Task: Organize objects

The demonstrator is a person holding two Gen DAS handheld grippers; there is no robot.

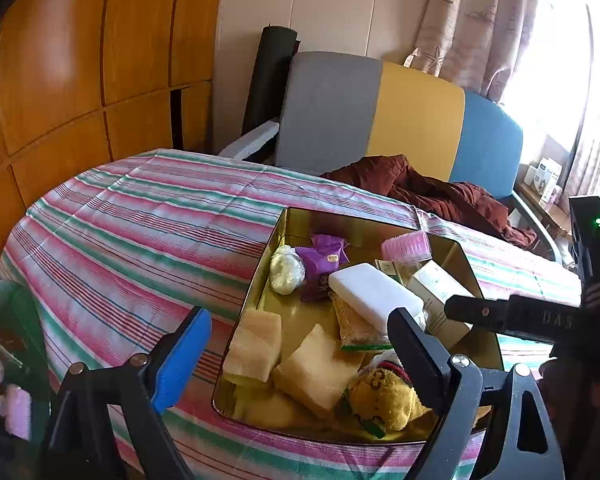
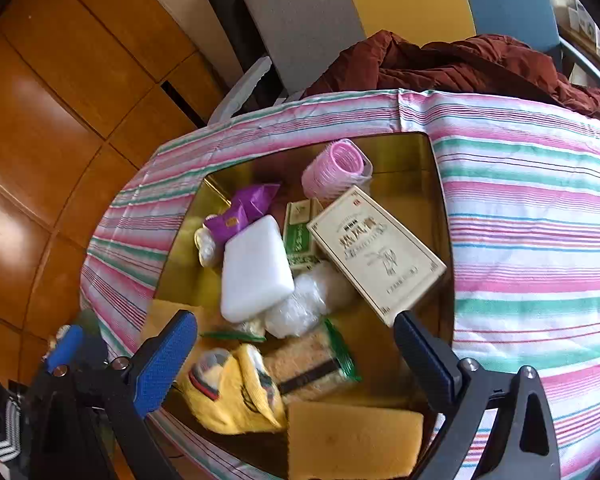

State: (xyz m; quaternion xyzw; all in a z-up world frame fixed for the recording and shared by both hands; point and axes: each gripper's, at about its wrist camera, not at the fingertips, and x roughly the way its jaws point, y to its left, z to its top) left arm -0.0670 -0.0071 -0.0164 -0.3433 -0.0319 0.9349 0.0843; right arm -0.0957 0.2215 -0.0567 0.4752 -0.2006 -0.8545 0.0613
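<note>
Over the striped counter (image 2: 532, 208) I'm hovering both tools, left tool (image 1: 300, 354) and right tool (image 2: 296, 354) gaping wide, gripping nothing, gold tin (image 1: 300, 224) holding white block (image 2: 254, 268), pink roller (image 2: 336, 168), perhaps a yellow plush (image 2: 236, 392).

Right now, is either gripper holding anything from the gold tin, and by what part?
Nothing is held. The left gripper and the right gripper both stand open over the gold tin, gripping nothing.

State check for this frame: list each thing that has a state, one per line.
Left gripper: open, holding nothing.
Right gripper: open, holding nothing.
Gold tin: lidless, full of items.
White block: lying atop other items.
Cream box: tilted, leaning on the pile.
Yellow plush toy: lying in the tin.
</note>
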